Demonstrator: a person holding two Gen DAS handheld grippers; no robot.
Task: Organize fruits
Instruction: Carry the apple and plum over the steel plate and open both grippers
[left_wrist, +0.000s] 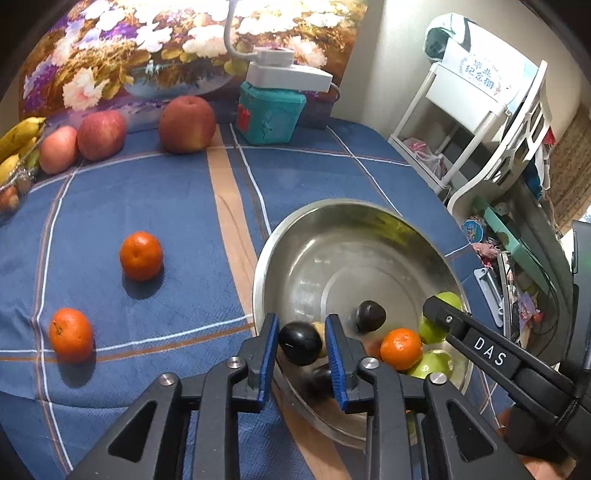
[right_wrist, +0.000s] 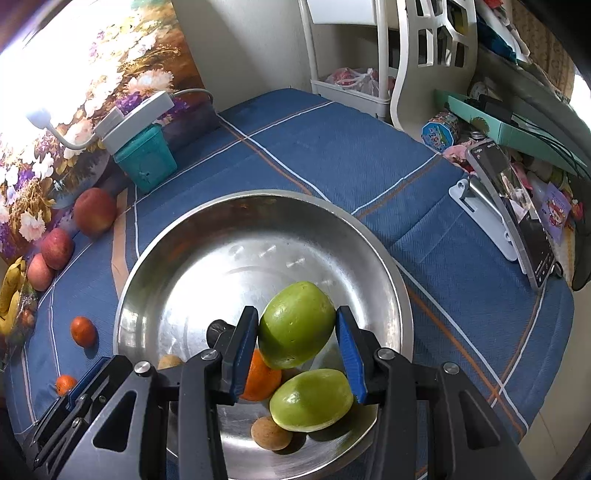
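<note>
A steel bowl sits on the blue tablecloth. My left gripper is over the bowl's near rim, and a dark round fruit sits between its blue pads. Another dark fruit, an orange and green fruits lie in the bowl. My right gripper is shut on a green fruit above the bowl. Under it lie a second green fruit, an orange and a brown fruit. Two oranges lie on the cloth at left.
Three apples and bananas line the back left by a floral painting. A teal box holds a white power strip. A phone on a stand and a cluttered white shelf stand at right.
</note>
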